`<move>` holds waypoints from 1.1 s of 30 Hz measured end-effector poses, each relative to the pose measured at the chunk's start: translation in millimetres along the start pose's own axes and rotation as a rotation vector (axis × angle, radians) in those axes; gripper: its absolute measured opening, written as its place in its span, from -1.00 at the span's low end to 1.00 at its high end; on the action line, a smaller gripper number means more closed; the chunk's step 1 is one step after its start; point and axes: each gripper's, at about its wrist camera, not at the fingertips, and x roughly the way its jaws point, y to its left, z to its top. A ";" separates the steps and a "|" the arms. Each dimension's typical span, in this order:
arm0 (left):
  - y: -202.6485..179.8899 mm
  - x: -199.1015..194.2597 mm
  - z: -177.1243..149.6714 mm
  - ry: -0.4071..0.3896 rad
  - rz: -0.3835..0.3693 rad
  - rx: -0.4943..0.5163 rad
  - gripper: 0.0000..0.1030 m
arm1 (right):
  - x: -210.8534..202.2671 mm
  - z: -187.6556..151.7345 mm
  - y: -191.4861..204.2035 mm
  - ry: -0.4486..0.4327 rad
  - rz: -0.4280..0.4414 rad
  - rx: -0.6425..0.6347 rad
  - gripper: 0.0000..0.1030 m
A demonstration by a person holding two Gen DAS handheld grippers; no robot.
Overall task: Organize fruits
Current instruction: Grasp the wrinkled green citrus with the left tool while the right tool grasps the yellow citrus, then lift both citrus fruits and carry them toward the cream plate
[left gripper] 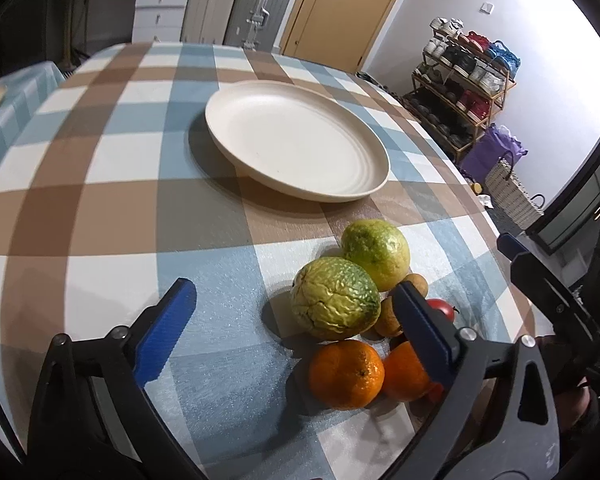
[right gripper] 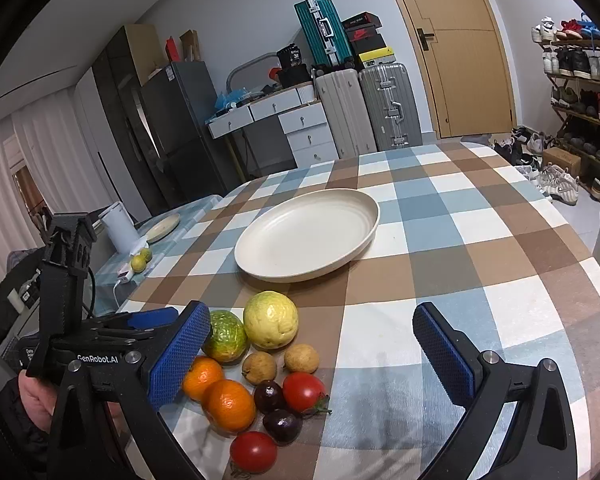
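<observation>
Checked tablecloth (right gripper: 440, 240) bears plate (right gripper: 308, 236), fruit pile (right gripper: 260, 368); both grippers (left gripper: 292, 320) (right gripper: 312, 360) gape, holding nothing.

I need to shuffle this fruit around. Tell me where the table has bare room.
The plate itself holds nothing. Bare cloth lies right of the fruit pile, beyond the tomato, toward the table edge, and on the far side behind the plate. Crowded: the pile, where the oranges, the two green fruits and small brown fruits touch, with only a narrow strip before the plate.

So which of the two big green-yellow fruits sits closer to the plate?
The smoother, yellower guava, nearest the plate. The other guava is wrinkled and greener, sitting back beside the oranges.
</observation>
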 end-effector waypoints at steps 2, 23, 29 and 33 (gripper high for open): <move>2.7 5.0 0.7 0.015 -0.022 -0.008 0.79 | 2.5 0.4 -1.1 0.003 0.000 0.001 1.00; 0.0 19.8 3.7 0.063 -0.205 0.008 -0.09 | 14.0 1.8 -2.8 0.036 -0.002 0.004 1.00; 3.7 6.5 5.5 0.025 -0.209 0.018 -0.09 | 13.1 2.8 3.9 0.024 -0.021 -0.023 1.00; 12.7 -2.3 7.9 0.001 -0.215 0.010 -0.10 | 15.3 5.9 8.4 0.036 -0.021 -0.034 1.00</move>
